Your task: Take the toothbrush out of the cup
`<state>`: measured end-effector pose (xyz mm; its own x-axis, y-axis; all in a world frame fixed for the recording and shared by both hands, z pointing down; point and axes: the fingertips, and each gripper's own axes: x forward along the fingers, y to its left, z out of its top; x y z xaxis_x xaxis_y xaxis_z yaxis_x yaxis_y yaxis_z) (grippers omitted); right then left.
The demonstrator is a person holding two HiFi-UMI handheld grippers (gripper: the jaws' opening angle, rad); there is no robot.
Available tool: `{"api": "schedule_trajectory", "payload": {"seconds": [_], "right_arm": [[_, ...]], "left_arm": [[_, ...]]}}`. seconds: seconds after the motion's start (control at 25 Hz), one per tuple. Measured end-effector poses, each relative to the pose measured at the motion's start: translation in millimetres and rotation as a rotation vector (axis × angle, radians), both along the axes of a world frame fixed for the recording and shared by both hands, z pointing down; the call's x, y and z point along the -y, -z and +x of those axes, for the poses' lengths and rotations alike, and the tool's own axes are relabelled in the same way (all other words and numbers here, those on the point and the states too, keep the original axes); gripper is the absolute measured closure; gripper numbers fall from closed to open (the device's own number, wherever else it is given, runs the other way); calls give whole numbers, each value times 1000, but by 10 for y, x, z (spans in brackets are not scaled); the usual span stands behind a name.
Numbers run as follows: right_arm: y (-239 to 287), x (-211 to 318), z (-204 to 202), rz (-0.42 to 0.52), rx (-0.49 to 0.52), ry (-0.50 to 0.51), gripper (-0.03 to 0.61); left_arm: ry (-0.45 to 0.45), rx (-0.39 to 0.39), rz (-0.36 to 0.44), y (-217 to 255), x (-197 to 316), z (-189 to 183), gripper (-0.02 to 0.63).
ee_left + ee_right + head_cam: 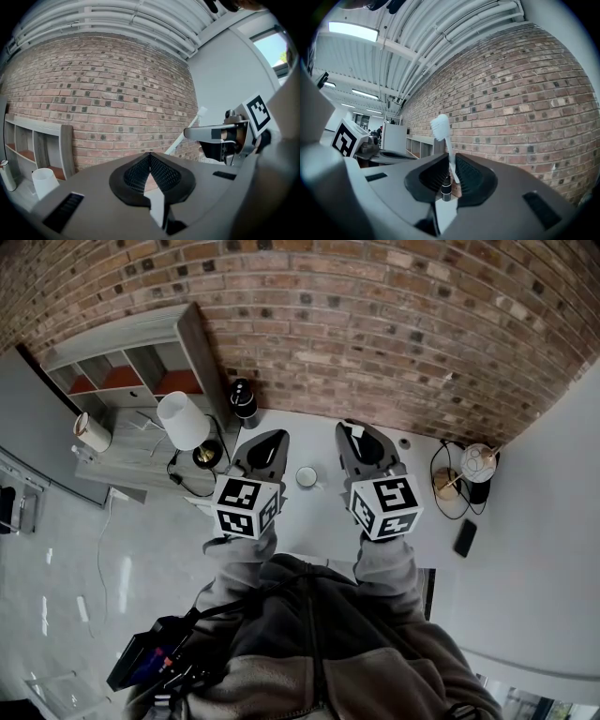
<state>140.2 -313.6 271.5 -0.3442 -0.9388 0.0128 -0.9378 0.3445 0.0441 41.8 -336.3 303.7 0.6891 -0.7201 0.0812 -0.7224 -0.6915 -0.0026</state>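
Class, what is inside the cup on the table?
The cup looks empty from above, though its bottom is too small to read. The toothbrush is held in the right gripper, head up.

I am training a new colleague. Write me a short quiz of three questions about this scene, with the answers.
1. Which gripper holds the toothbrush? A: left. B: right.
2. True or false: in the head view, the cup shows between the two grippers.
3. Fill in: the left gripper is ___ and holds nothing.
Key: 1 B, the right gripper; 2 true; 3 shut.
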Motion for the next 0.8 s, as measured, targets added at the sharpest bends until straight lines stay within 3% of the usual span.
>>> {"api": "schedule_trajectory", "payload": {"seconds": [0.8], "right_arm": [[-26, 69, 48, 5, 7, -22, 530]], "left_arm": [[-9, 8, -14, -63, 95, 22, 608]]}}
